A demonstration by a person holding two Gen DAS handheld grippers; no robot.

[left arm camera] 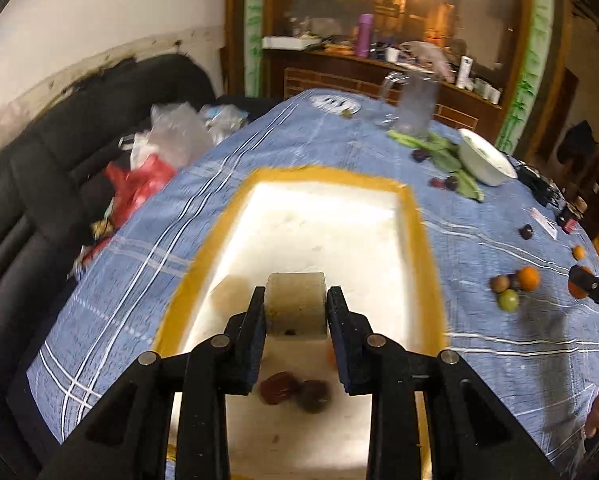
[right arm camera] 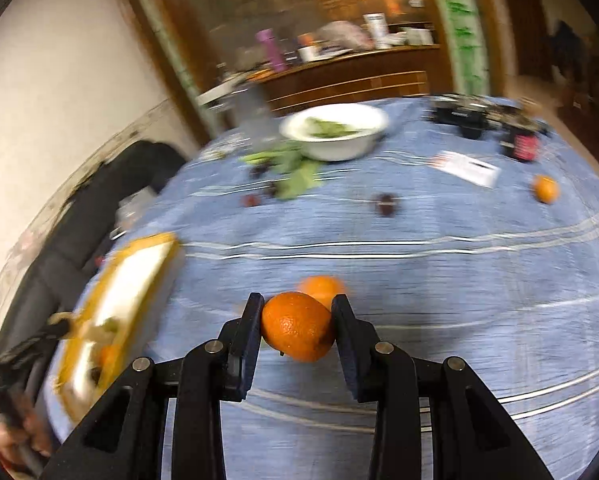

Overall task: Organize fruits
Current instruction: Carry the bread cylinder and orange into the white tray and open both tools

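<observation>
My left gripper (left arm camera: 296, 307) is shut on a pale greenish-yellow fruit (left arm camera: 296, 304) and holds it above the white tray with a yellow rim (left arm camera: 419, 232). Two dark reddish fruits (left arm camera: 295, 392) lie in the tray below it. My right gripper (right arm camera: 297, 320) is shut on an orange (right arm camera: 297, 326) above the blue tablecloth. A second orange (right arm camera: 321, 286) lies just behind it. The tray shows at the left in the right wrist view (right arm camera: 155, 280). An orange, a brown and a green fruit (left arm camera: 513, 286) lie in a cluster right of the tray.
A white bowl (right arm camera: 335, 130) with green leaves stands at the far side, dark fruits (right arm camera: 385, 202) near it. Another orange (right arm camera: 545, 188), a card (right arm camera: 465, 168) and dark gadgets (right arm camera: 479, 118) lie far right. A glass jug (left arm camera: 415, 106) stands behind the tray. A black sofa (left arm camera: 39, 184) with bags is left.
</observation>
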